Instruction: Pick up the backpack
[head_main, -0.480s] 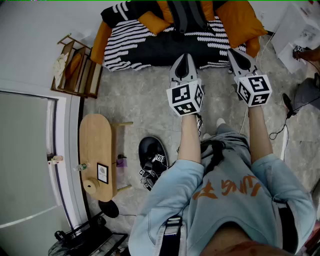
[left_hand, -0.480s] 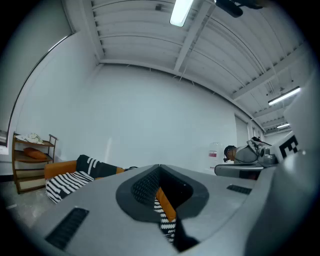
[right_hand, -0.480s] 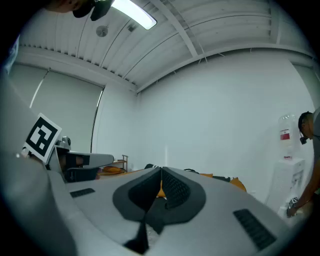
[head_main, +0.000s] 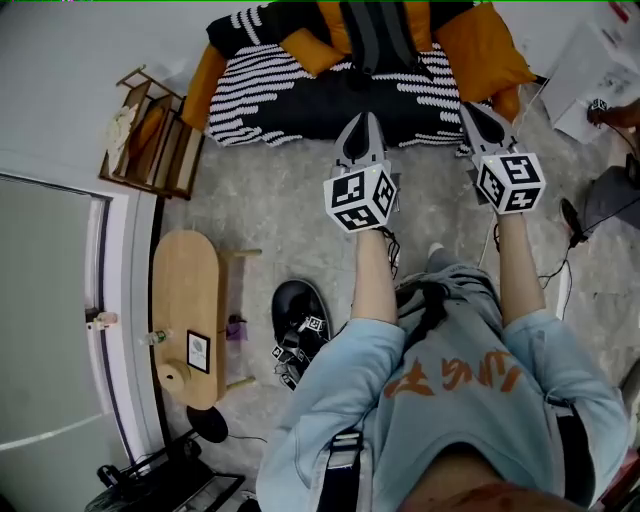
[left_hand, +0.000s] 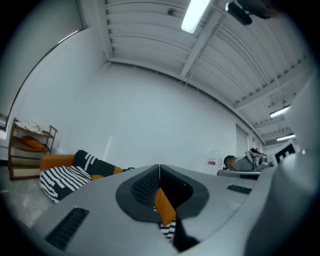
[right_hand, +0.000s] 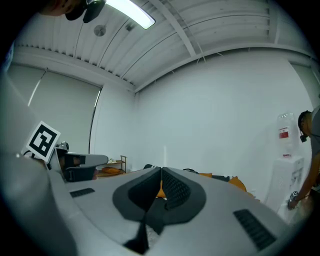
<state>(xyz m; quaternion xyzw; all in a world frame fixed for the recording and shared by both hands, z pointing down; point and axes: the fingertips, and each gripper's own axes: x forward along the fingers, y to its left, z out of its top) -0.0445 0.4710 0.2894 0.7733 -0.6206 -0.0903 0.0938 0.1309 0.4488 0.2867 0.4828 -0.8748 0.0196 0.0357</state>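
Note:
The dark grey backpack (head_main: 375, 35) lies with its straps up on a low sofa (head_main: 300, 95) that has a black-and-white striped cover and orange cushions, at the top of the head view. Both grippers are held level in front of the sofa's near edge, apart from the backpack. My left gripper (head_main: 362, 125) is shut and empty, and its jaws meet in the left gripper view (left_hand: 159, 170). My right gripper (head_main: 478, 112) is also shut with nothing in it, its jaws closed in the right gripper view (right_hand: 161, 172).
A wooden shelf rack (head_main: 150, 140) stands left of the sofa. An oval wooden bench (head_main: 185, 310) with small items is at the left, with black shoes (head_main: 300, 320) beside it. Cables (head_main: 560, 270) and papers (head_main: 600, 60) lie on the floor at the right.
My left gripper has drifted slightly to the left. The right gripper has stayed where it was. Both remain shut.

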